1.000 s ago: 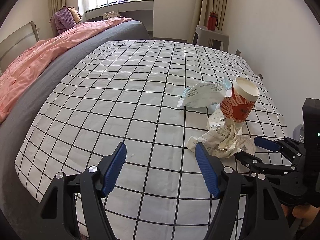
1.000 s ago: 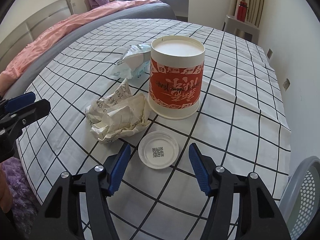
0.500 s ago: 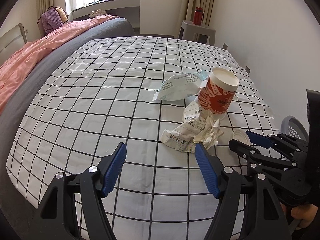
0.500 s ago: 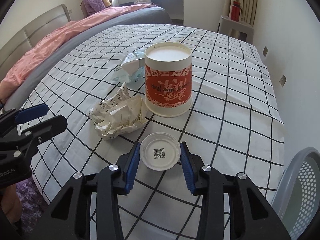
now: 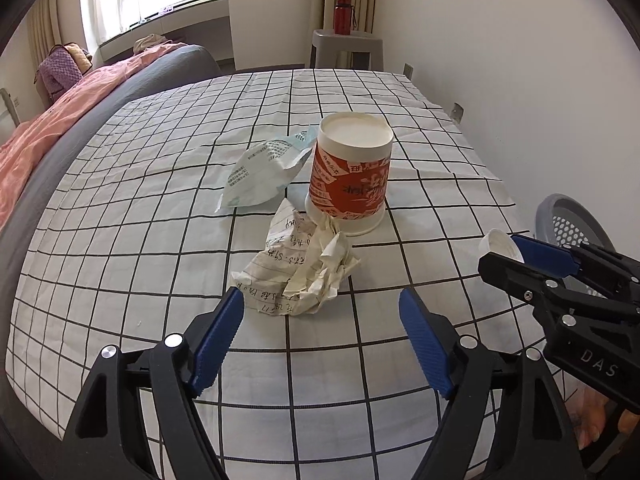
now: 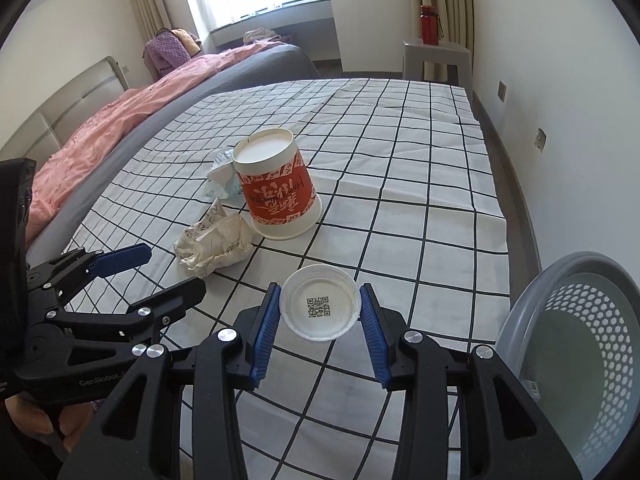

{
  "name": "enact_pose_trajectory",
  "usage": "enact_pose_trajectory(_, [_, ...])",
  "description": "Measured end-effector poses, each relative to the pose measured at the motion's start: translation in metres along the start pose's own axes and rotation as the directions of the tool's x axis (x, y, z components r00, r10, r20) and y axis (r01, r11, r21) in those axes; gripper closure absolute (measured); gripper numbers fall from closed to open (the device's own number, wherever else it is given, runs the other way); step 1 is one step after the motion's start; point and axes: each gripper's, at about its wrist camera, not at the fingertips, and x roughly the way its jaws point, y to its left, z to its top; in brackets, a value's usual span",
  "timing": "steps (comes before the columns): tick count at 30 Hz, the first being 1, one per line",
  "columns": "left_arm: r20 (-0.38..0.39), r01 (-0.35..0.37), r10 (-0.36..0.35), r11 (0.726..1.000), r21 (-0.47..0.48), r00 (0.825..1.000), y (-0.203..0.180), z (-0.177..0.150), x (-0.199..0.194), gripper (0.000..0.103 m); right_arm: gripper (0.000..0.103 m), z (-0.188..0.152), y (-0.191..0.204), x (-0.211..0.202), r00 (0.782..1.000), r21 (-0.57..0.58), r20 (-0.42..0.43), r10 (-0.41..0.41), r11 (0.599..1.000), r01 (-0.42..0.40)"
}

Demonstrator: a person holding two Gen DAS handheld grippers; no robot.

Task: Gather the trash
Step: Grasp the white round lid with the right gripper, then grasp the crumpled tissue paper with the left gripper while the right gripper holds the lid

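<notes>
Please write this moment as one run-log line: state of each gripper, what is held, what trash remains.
right gripper: shut on white lid | left gripper: open, empty | remaining: crumpled paper, red cup, wrapper | bin: right

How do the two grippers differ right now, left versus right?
The right gripper has its fingers closed on the rim of the white plastic lid; the left gripper holds nothing and its fingers are spread wide. The right one is raised beside the grey perforated bin; the left one points at the crumpled paper lying on the checked cloth. Both have blue ribbed pads on black frames.
</notes>
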Motion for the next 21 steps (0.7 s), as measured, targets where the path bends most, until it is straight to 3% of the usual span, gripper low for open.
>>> enact_pose_trajectory(3, [-0.011,-0.031,0.032,0.999,0.042,0.999,-0.002,0.004,0.007,0.026,0.064,0.003,-0.007,-0.002,1.000,0.021,0.005,0.024,0.999,-0.024])
enact_pose_trajectory(9, [-0.051,-0.012,0.017,0.995,0.098,0.999,-0.008,0.010,0.028,0.026,0.063,0.008,-0.017,-0.009,0.999,0.053,0.021,0.048,0.997,-0.049])
enact_pose_trajectory(13, [-0.038,-0.054,0.060,0.990,0.133,0.997,-0.014,0.014,0.036,0.026,0.063,0.010,-0.021,-0.011,0.998,0.068,0.023,0.059,0.996,-0.061])
enact_pose_trajectory(21, [-0.021,-0.087,0.090,0.990,0.114,0.996,-0.008,0.021,0.041,0.026,0.063,0.008,-0.022,-0.011,0.997,0.074,0.014,0.076,0.994,-0.077])
